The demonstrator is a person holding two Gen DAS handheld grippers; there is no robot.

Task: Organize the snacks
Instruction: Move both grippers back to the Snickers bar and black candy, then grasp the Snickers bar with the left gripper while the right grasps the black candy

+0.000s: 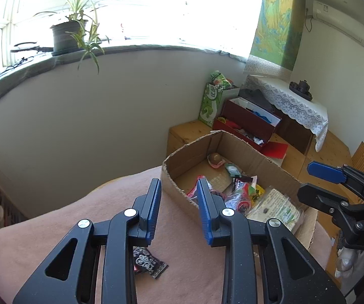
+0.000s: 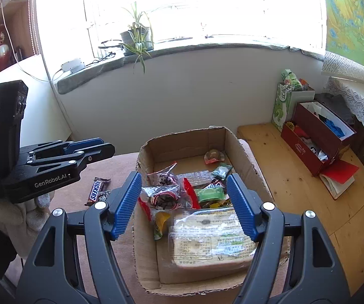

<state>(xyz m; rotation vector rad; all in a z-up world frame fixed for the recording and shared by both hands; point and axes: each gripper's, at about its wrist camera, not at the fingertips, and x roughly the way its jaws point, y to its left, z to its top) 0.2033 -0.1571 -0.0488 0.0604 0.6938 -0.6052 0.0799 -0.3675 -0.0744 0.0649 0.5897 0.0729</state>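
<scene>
pink-covered worktop (image 2: 111, 167), cardboard box (image 2: 242, 152) on it stuffed with snacks, big clear-wrapped pack (image 2: 207, 238) at its near end, right gripper (image 2: 184, 202) over the box, fingers wide apart and empty, left gripper (image 1: 178, 210) slightly parted, gripping nothing, Snickers bar (image 2: 97, 190) on the cloth left of the box, dark candy wrapper (image 1: 149, 263) below the left fingers

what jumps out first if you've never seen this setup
The open cardboard box in the middle of the pink-covered surface, half full of bright snack packets, with a big clear-wrapped block at its near end. The right gripper hangs open and empty over it. Left of the box, a Snickers bar lies on the cloth near the left gripper, which is also empty.
</scene>
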